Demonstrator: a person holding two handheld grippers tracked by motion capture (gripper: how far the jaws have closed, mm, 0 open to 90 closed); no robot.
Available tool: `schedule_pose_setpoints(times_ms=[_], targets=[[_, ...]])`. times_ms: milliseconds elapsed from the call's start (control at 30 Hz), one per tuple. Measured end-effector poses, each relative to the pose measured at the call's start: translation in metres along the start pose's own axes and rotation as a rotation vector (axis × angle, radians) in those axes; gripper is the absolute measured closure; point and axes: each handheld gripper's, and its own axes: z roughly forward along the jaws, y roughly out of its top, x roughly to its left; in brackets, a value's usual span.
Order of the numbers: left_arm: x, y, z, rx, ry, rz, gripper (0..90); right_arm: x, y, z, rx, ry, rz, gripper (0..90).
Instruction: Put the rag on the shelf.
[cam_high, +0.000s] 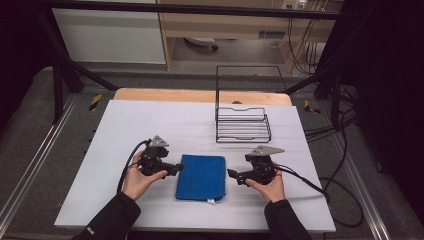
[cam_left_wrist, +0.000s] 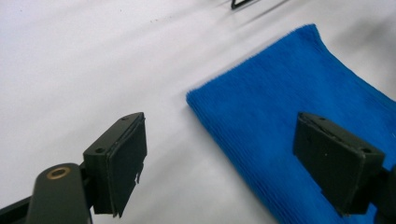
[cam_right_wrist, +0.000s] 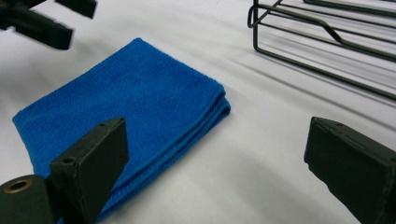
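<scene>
Folded blue towel (cam_high: 201, 177) lies flat on the near middle of the counter (cam_high: 150, 125), between the two tools. Left tool (cam_high: 175, 168) and right tool (cam_high: 233, 174), both spread wide and empty, flank its left and right edges. Judged step: approach before pickup. Next, each should close on an edge; the wire rack (cam_high: 243, 125) stands farther off.
</scene>
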Motion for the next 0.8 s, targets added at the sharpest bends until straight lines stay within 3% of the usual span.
schedule_pose_setpoints(times_ms=[67,167,233,367,467,800], targets=[[0.002,0.004,0.007,0.001,-0.007,-0.024,22.6,0.000,-0.003,-0.002,0.004,0.001,0.010,6.8],[0.005,0.008,0.019,0.006,0.033,-0.026,30.5,0.001,-0.004,-0.003,0.004,0.007,0.008,6.8],[0.008,0.009,0.026,0.015,0.020,-0.043,36.2,0.002,-0.004,-0.002,-0.001,0.017,0.013,7.2],[0.010,0.007,0.038,0.053,0.020,-0.031,49.1,0.003,-0.005,-0.002,0.005,0.018,0.024,7.9],[0.012,0.005,0.043,0.070,0.008,-0.037,54.5,0.002,-0.004,-0.001,0.000,0.020,0.025,8.9],[0.012,0.004,0.046,0.063,-0.035,-0.047,69.8,0.001,-0.004,0.003,0.014,0.024,0.039,14.9]])
